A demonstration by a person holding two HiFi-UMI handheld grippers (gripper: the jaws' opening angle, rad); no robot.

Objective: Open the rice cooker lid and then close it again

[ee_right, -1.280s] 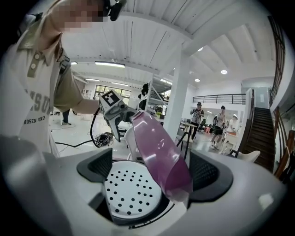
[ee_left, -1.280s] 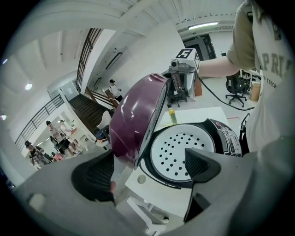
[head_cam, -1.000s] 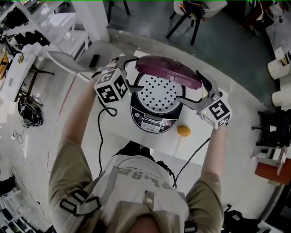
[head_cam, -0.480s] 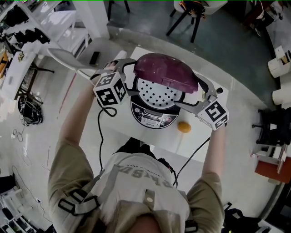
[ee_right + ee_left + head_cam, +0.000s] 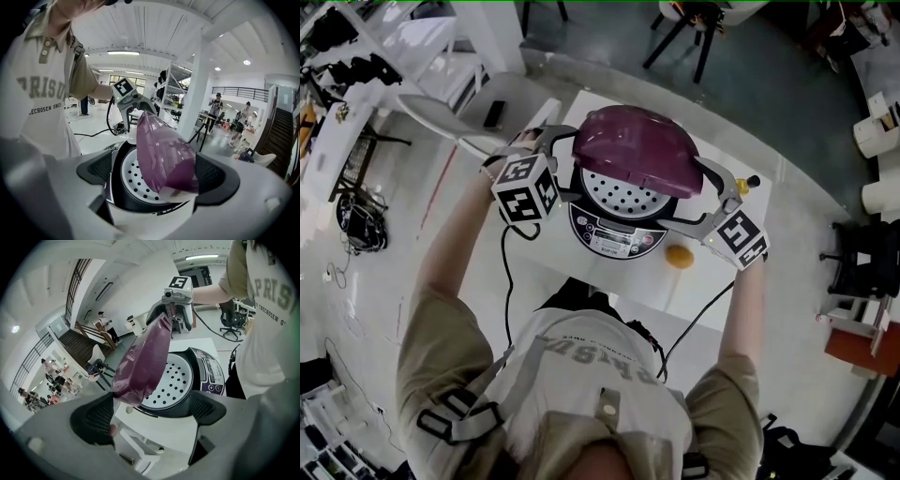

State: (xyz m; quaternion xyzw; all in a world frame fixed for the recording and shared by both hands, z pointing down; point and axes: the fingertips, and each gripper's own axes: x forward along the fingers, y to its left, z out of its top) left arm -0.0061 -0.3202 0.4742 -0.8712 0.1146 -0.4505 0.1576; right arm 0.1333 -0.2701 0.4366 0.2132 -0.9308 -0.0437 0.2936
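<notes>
A dark rice cooker (image 5: pixel 614 242) stands on the white table (image 5: pixel 712 291). Its purple lid (image 5: pixel 633 145) is tilted half way up, and the white perforated inner plate (image 5: pixel 614 194) shows beneath it. My left gripper (image 5: pixel 574 164) is at the lid's left side and my right gripper (image 5: pixel 689 192) at its right side. In the left gripper view the jaws (image 5: pixel 150 413) stand wide apart, with the lid (image 5: pixel 143 359) rising between them. The right gripper view shows the same: jaws (image 5: pixel 157 176) wide, and the lid (image 5: pixel 164 150) in the gap. Whether either gripper touches the lid is unclear.
A small orange fruit (image 5: pixel 679 256) lies on the table right of the cooker. A little yellow-topped object (image 5: pixel 746 184) sits near the table's far right edge. A white chair (image 5: pixel 441 122) stands at the left beyond the table. Cables hang from both grippers toward the person.
The purple lid has swung down from nearly upright to about half shut, covering more of the perforated plate. Both grippers have moved forward and inward with it.
</notes>
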